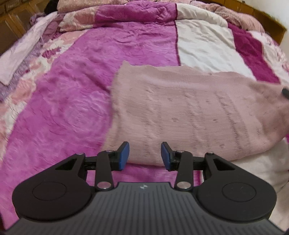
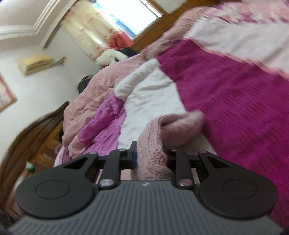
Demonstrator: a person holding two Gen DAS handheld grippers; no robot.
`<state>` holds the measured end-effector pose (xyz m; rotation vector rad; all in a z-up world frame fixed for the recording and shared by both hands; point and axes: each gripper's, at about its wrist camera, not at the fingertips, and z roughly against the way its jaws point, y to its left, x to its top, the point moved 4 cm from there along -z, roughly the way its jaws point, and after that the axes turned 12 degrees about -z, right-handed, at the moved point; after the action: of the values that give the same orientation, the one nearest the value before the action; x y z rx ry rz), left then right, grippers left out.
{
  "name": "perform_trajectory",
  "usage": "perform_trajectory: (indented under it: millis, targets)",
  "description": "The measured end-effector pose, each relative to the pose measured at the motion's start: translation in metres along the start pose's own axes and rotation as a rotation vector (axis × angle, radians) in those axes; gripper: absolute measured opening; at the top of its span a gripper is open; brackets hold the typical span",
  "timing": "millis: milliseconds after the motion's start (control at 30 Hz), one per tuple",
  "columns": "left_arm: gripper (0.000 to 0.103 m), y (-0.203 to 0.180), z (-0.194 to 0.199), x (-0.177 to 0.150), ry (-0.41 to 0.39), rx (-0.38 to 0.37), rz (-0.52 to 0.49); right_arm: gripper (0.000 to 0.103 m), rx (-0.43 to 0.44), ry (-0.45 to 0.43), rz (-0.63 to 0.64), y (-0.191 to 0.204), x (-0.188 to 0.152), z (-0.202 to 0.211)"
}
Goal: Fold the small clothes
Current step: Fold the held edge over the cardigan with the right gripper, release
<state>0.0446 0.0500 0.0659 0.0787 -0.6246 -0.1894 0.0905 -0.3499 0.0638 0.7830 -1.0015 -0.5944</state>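
Gripping a bunched fold of the pink knit garment [image 2: 153, 151], the right gripper [image 2: 150, 155] has its jaws narrow, pads pressed into the fuzzy fabric from both sides. No earlier view to compare. Right wrist view is rolled hard: bed runs diagonally, window [image 2: 126, 14] and curtain [image 2: 86, 30] sit at the top, wall at left. Gripper points only slightly below level, along the bedspread [image 2: 234, 101]. A rolled edge of the garment sticks out just past the fingertips.

The left gripper [image 1: 145, 155] is pitched steeply down at the bed. Jaws stand part open, blue pads [image 1: 125, 155] apart with nothing pressed between them; the garment's near edge shows in the gap but lies below, not clamped as far as I can tell.

Garment [image 1: 189, 112] lies spread on the magenta and white bedspread [image 1: 72, 90], mostly flat, right end lifted toward a dark tip [image 1: 285, 92] at the frame edge. Rumpled quilt [image 1: 117, 16] piled at the far end of the bed.
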Motion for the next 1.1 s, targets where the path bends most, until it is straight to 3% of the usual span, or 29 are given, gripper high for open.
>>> perform_trajectory:
  millis: [133,367,700,833,1100]
  targets:
    - [0.047,0.016,0.006,0.002,-0.006,0.025,-0.033,0.026,0.019,0.005,0.124,0.04,-0.007,-0.001]
    - [0.047,0.044,0.021,-0.002,-0.046,0.039,0.0,0.026,0.067,0.031,0.187,0.095,-0.023,-0.013]
    - [0.047,0.086,0.013,-0.015,-0.022,0.052,0.094,0.024,0.138,0.128,0.284,0.168,-0.083,-0.042]
    - [0.047,0.096,0.01,-0.022,-0.021,0.041,0.122,0.023,0.138,0.191,0.315,0.177,-0.119,-0.064]
    - [0.047,0.117,0.005,-0.033,-0.024,0.027,0.179,0.022,0.029,0.354,0.364,0.156,-0.189,-0.115]
